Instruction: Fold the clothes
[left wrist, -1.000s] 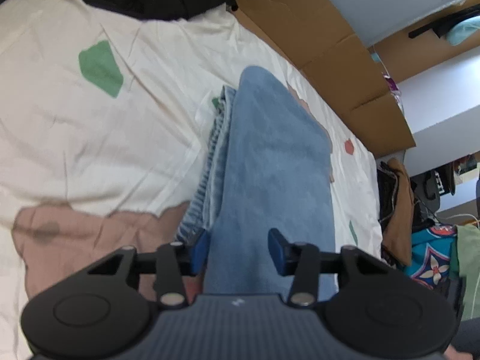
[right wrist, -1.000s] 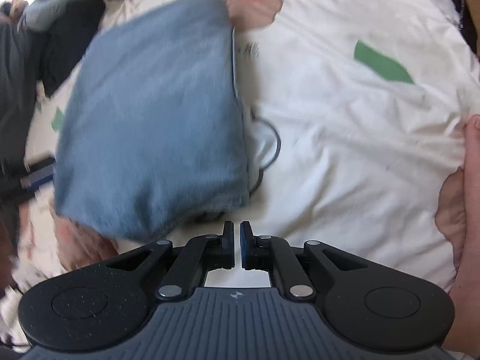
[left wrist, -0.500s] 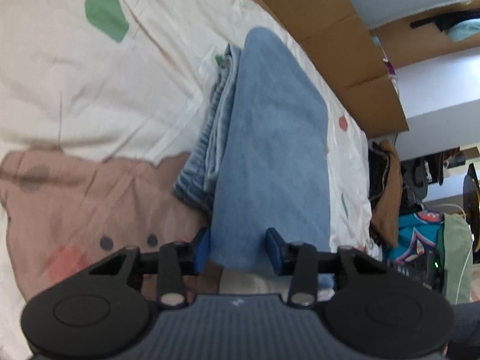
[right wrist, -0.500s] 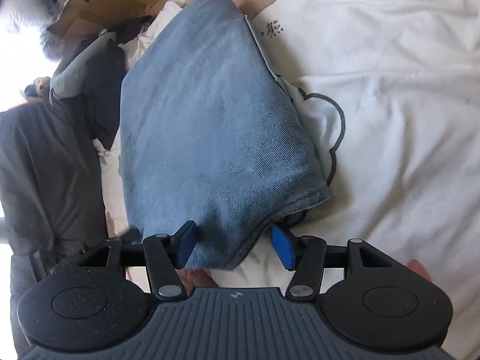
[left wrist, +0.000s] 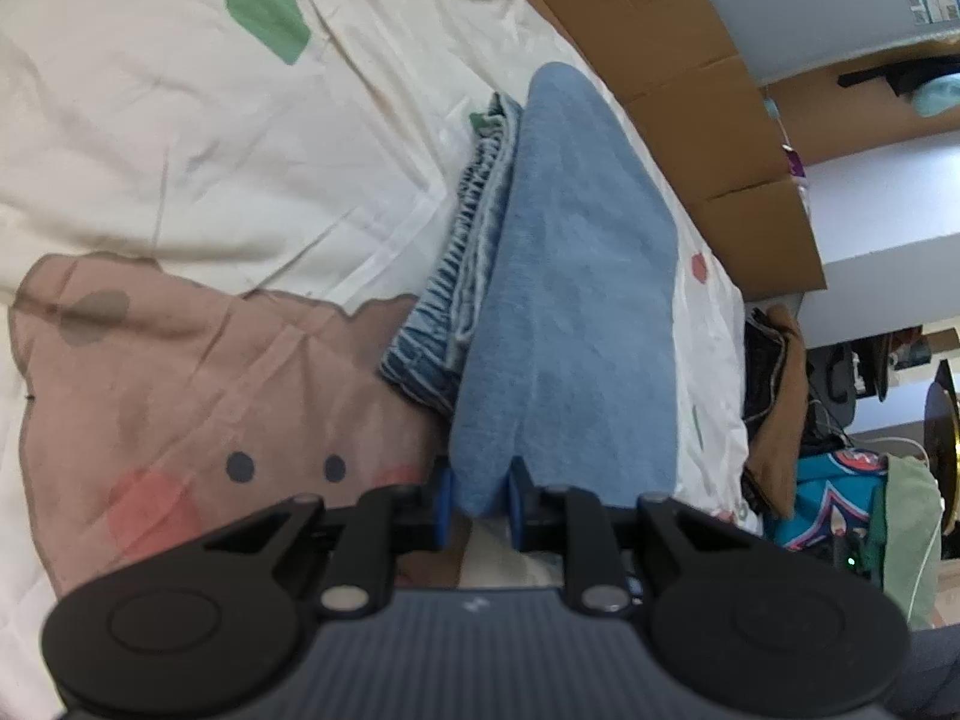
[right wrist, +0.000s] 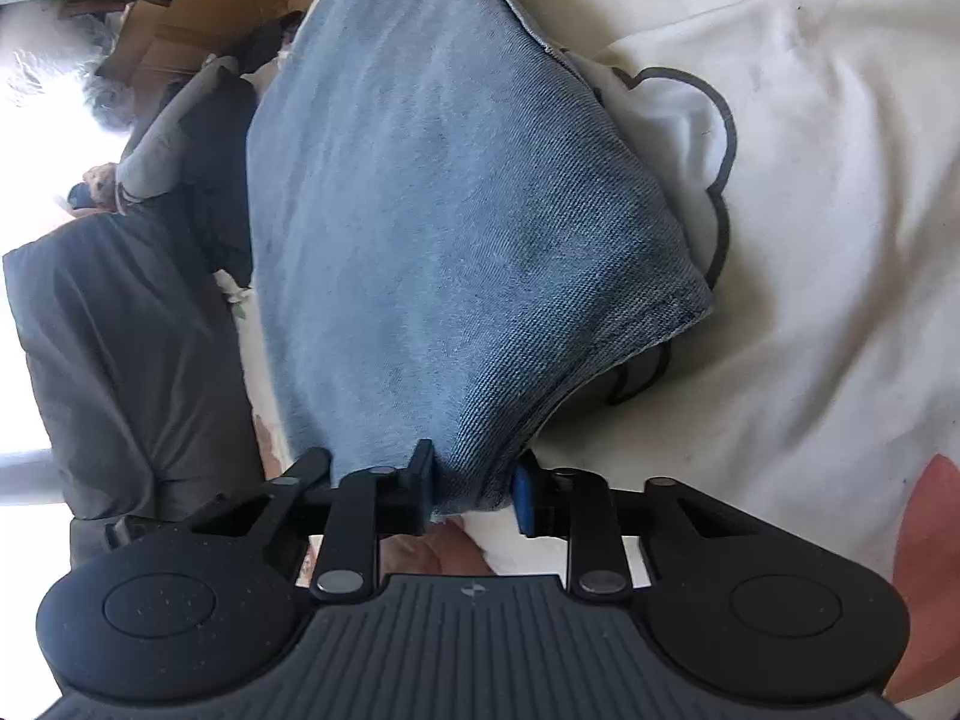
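Left hand-held gripper (left wrist: 478,501), right hand-held gripper (right wrist: 473,490) just closed, pinching folded jeans (left wrist: 570,300) on cream bedsheet (left wrist: 150,150); cardboard (left wrist: 690,90) behind.

Bed w/ cream cotton sheet (left wrist: 150,120), printed w/ green patches, pink bear face & black-outlined cloud. Folded light-blue denim garment (left wrist: 570,300) lies on it; dark clothes piled at far edge.

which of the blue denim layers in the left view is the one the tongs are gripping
The smooth top layer: its near corner sits pinched between the left tongs. The ribbed, gathered layers beneath poke out to the left, untouched.
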